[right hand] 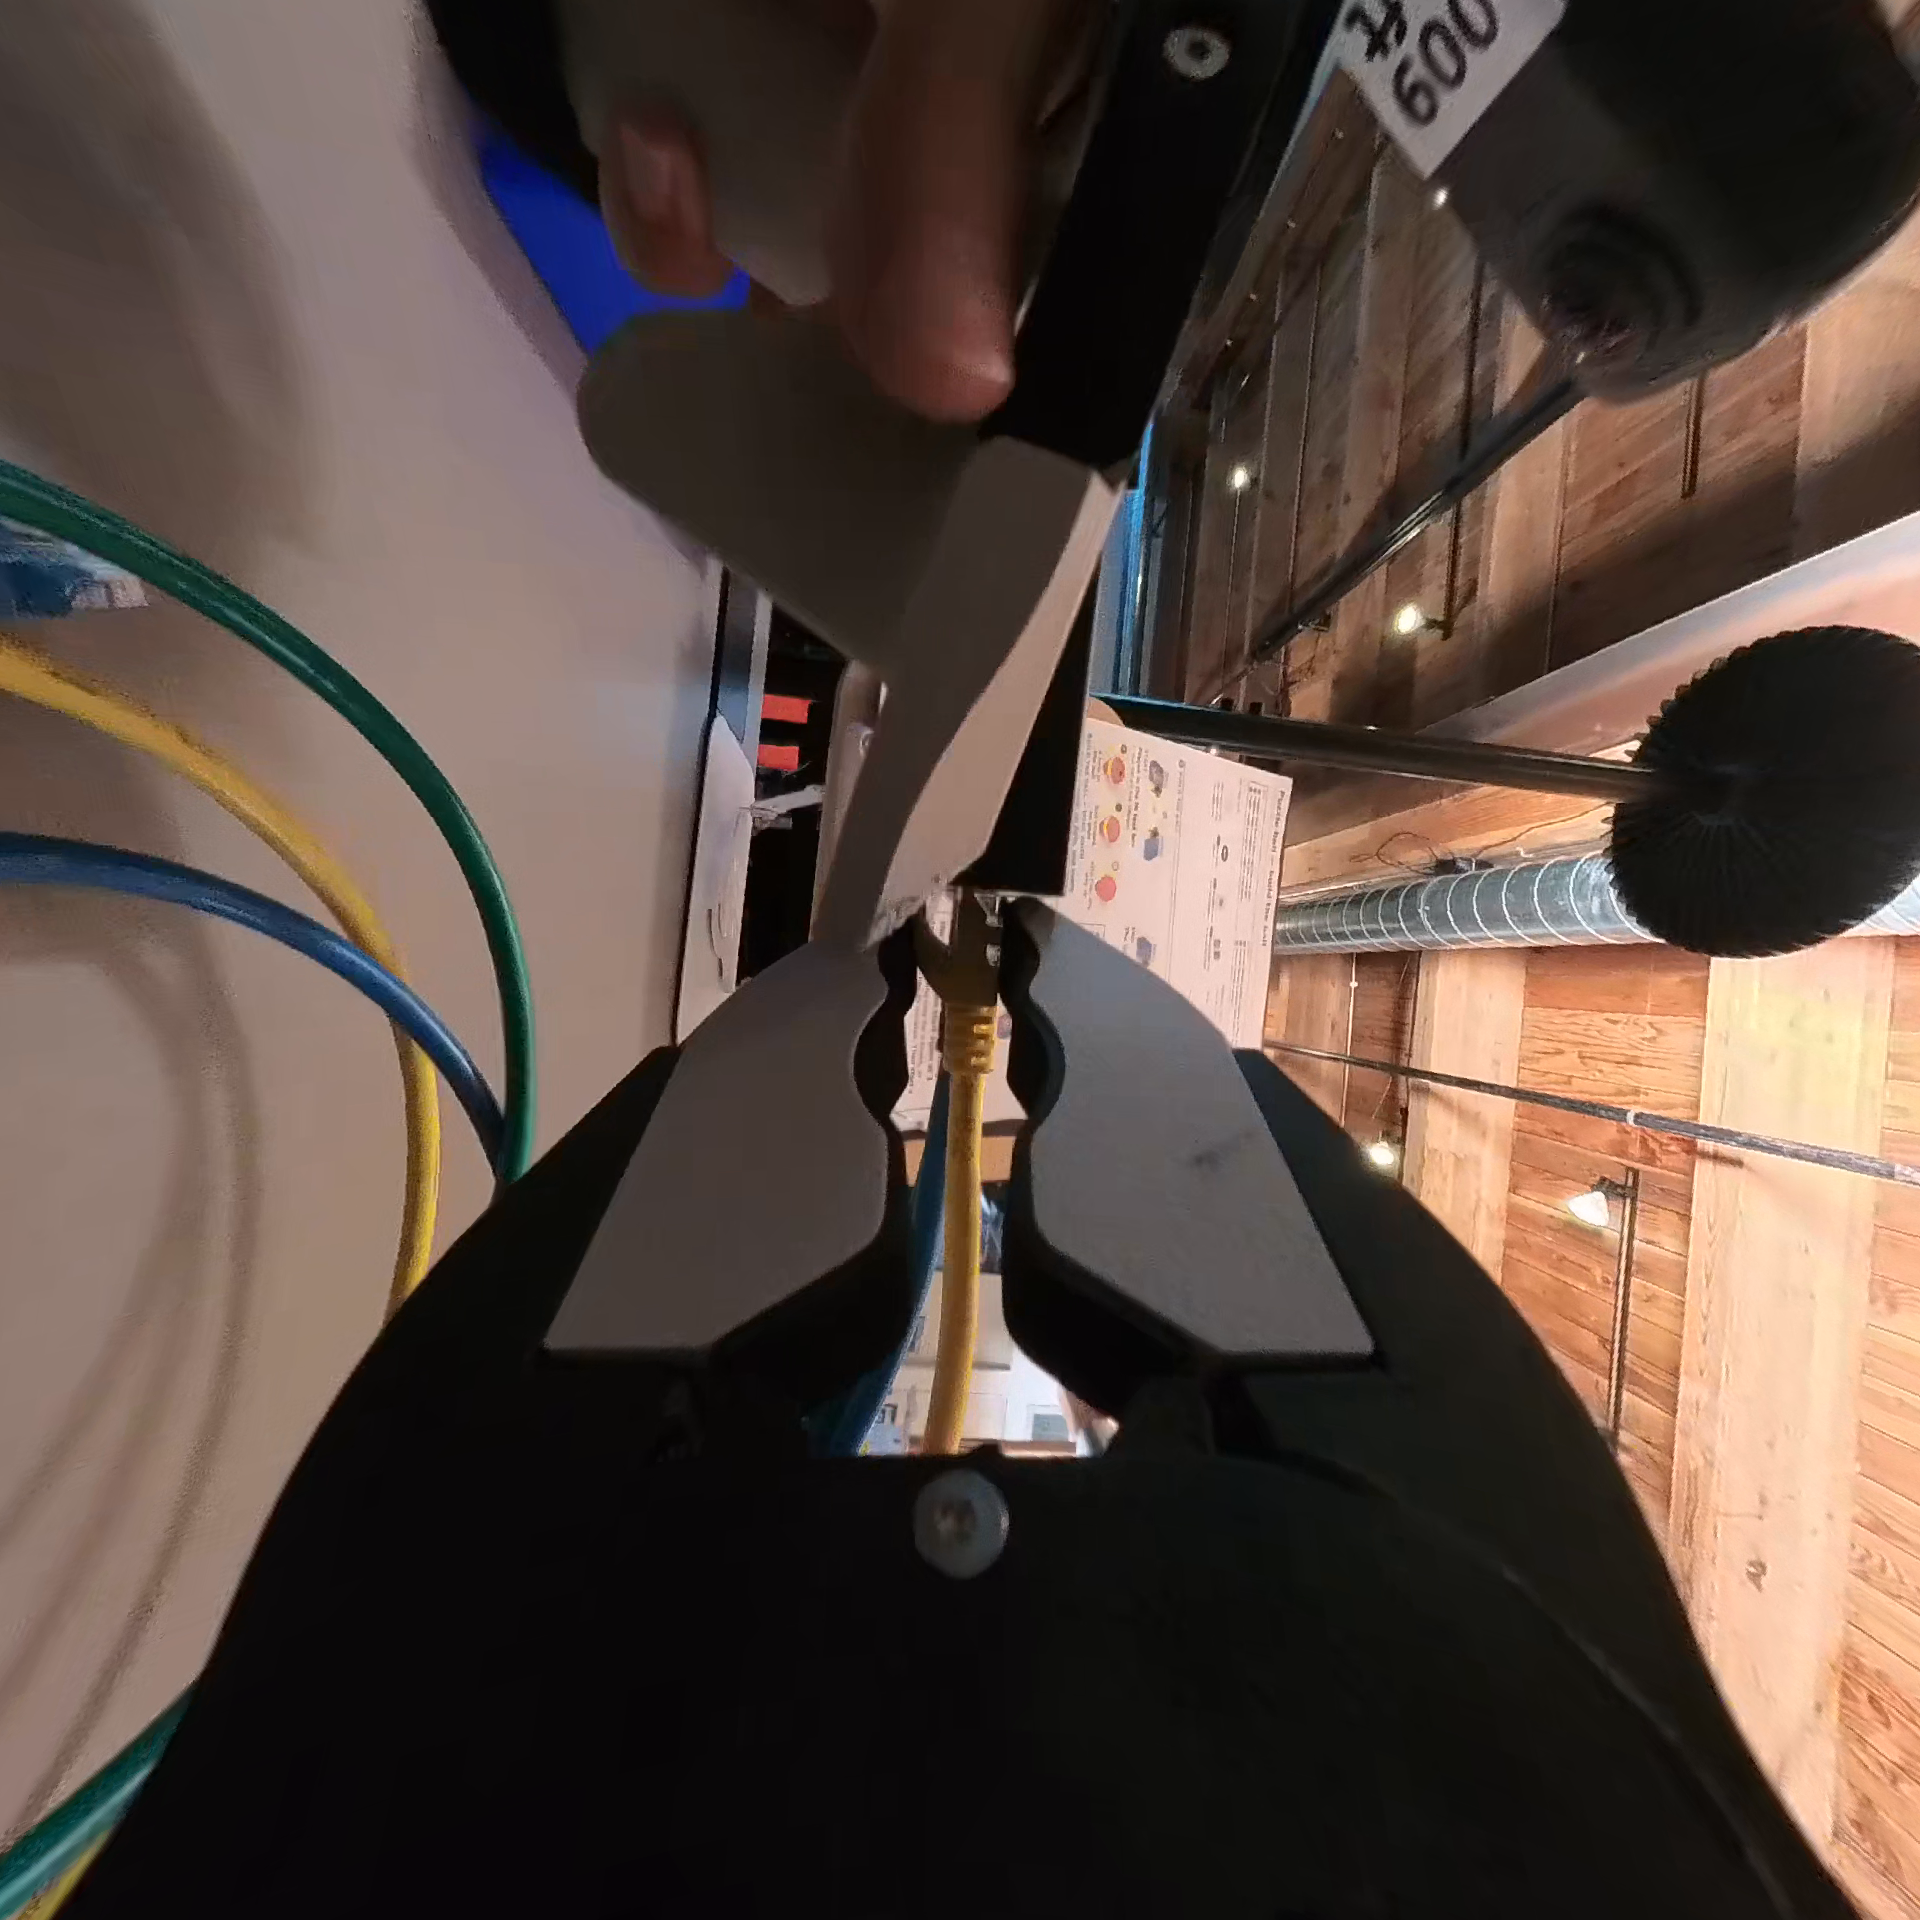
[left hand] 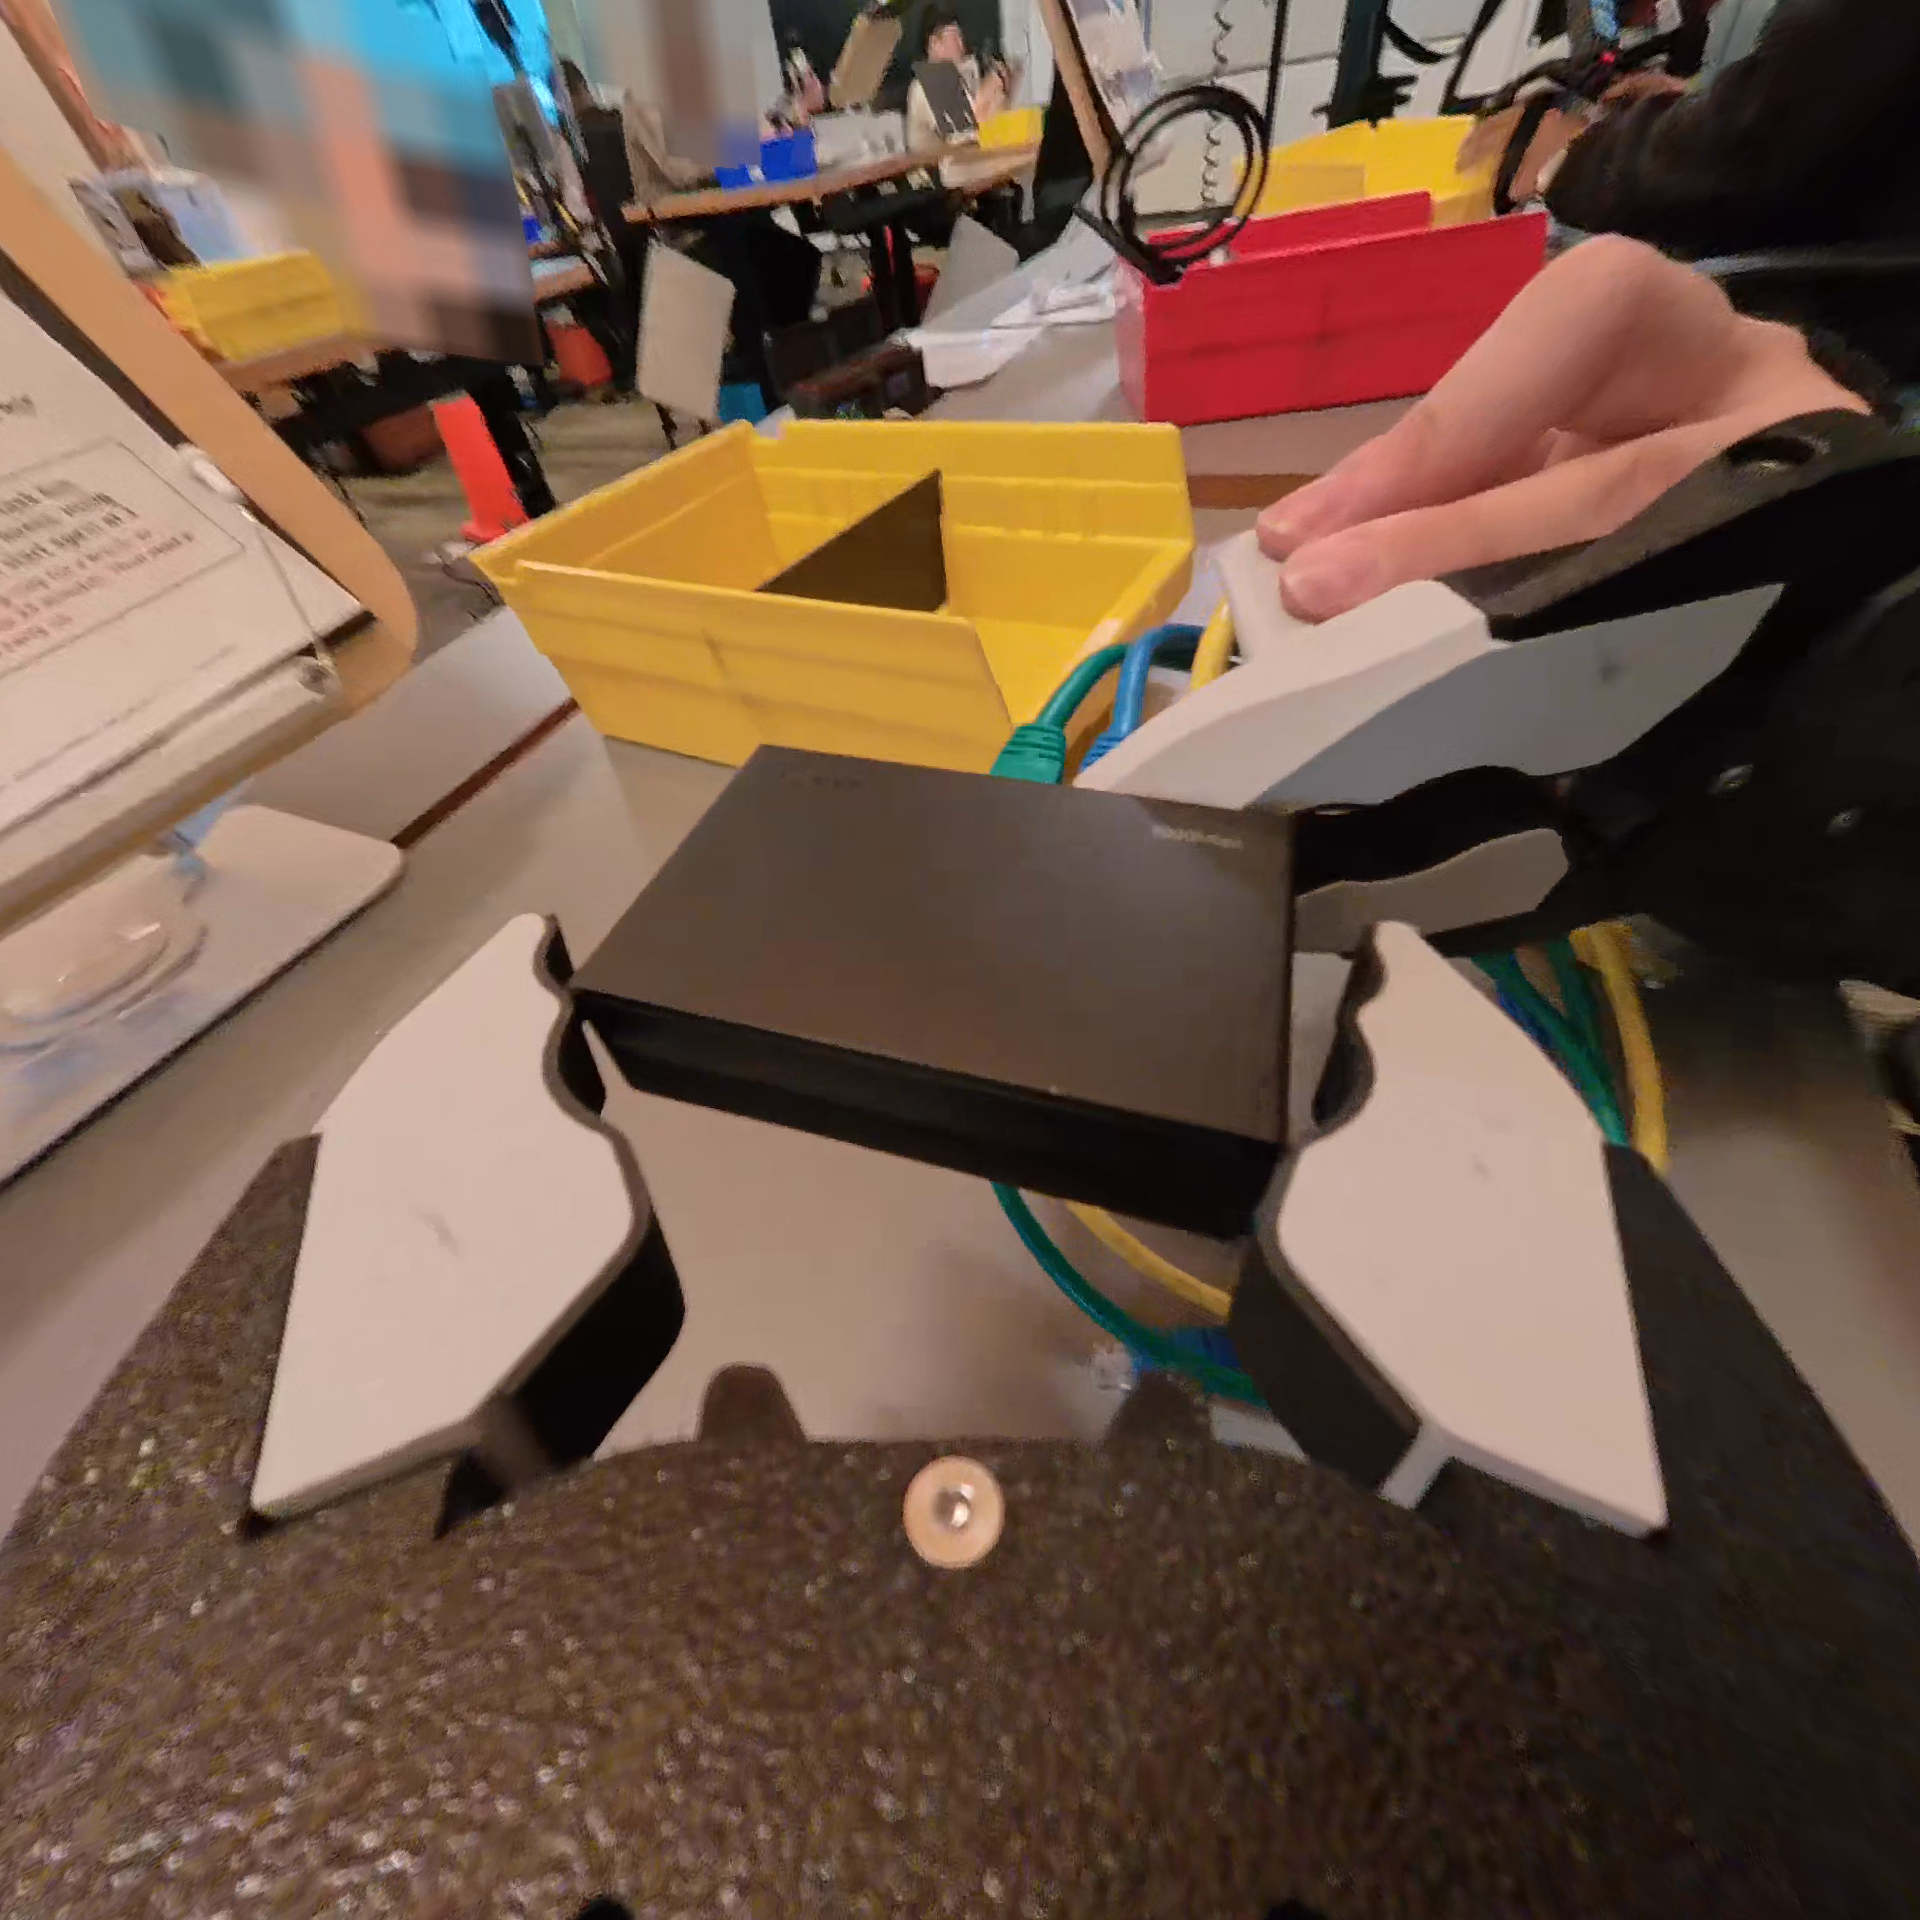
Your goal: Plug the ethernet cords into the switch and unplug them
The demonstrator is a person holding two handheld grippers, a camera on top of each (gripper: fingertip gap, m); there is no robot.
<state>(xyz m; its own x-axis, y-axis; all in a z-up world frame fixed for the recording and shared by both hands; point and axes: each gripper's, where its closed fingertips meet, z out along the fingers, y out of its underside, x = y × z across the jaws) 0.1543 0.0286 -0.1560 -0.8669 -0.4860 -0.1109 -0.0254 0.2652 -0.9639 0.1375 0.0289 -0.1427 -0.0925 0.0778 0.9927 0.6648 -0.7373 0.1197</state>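
My left gripper (left hand: 956, 1003) is shut on the black switch (left hand: 935, 966), one finger on each side, and holds it a little above the table. A green plug (left hand: 1031, 750) and a blue plug (left hand: 1110, 744) sit at the switch's far side. My right gripper (left hand: 1226, 821) reaches in at the far right corner. In the right wrist view, my right gripper (right hand: 961, 956) is shut on the yellow ethernet plug (right hand: 971, 1003). The plug's tip meets the switch's edge (right hand: 1039, 790); how deep it sits is hidden. Green (right hand: 416, 769), yellow (right hand: 312, 862) and blue (right hand: 312, 945) cords loop over the table.
A yellow bin (left hand: 831, 634) stands just behind the switch and a red bin (left hand: 1330, 312) farther back right. A stand with a printed sheet (left hand: 104, 623) is at the left. Cords (left hand: 1132, 1309) run under the switch. A hand (left hand: 1507, 436) holds the right gripper. The tips of both grippers are at nearly the same place.
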